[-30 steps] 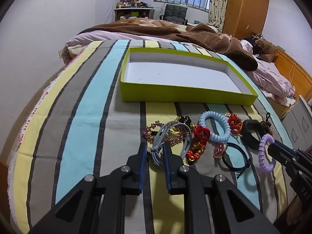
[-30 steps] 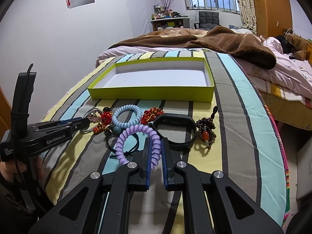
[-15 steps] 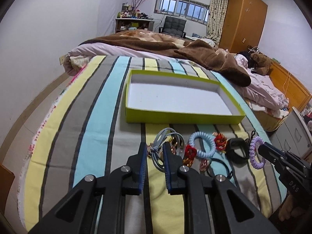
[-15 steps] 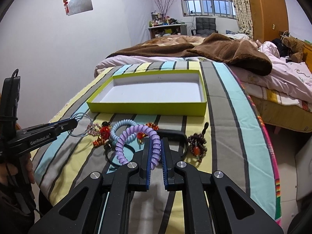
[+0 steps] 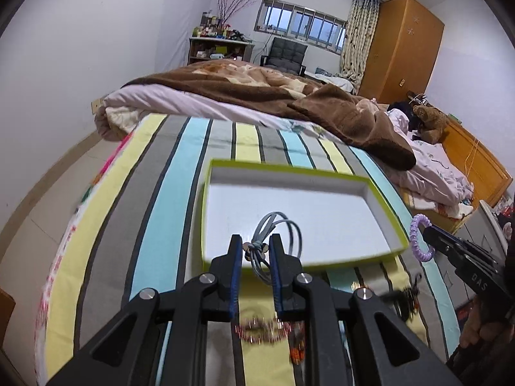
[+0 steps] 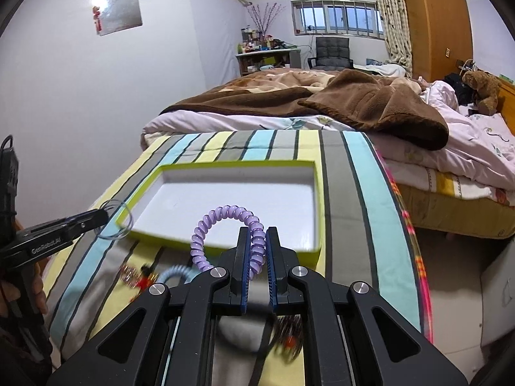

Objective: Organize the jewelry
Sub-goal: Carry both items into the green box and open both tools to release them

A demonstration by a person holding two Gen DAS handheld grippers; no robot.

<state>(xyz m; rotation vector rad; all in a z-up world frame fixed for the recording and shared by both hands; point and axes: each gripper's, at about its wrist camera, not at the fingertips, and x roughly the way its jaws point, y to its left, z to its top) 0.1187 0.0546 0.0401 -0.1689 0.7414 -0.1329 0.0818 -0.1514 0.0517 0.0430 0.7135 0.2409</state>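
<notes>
A shallow lime-green box [image 5: 299,262] with a white inside lies on the striped bedspread; it also shows in the right wrist view [image 6: 222,247]. My left gripper [image 5: 256,246] is shut on a grey-blue looped hair tie [image 5: 276,225], held above the box's near edge. My right gripper [image 6: 257,241] is shut on a purple spiral hair tie [image 6: 225,214], held above the box's near right edge. In the left wrist view the purple tie [image 5: 418,236] hangs beside the box's right corner. Blurred leftover jewelry [image 5: 267,333] lies below the grippers, partly hidden.
A brown blanket [image 5: 267,93] and pale quilt are heaped behind the box. A second bed with a teddy bear [image 6: 481,88] stands at right. The bedspread's right edge [image 6: 408,225] drops to the floor. A light-blue spiral tie [image 6: 173,273] and red beads lie near me.
Both grippers have risen and moved forward from the jewelry row to the box's near edge, carrying the grey-blue tie and the purple spiral tie.
</notes>
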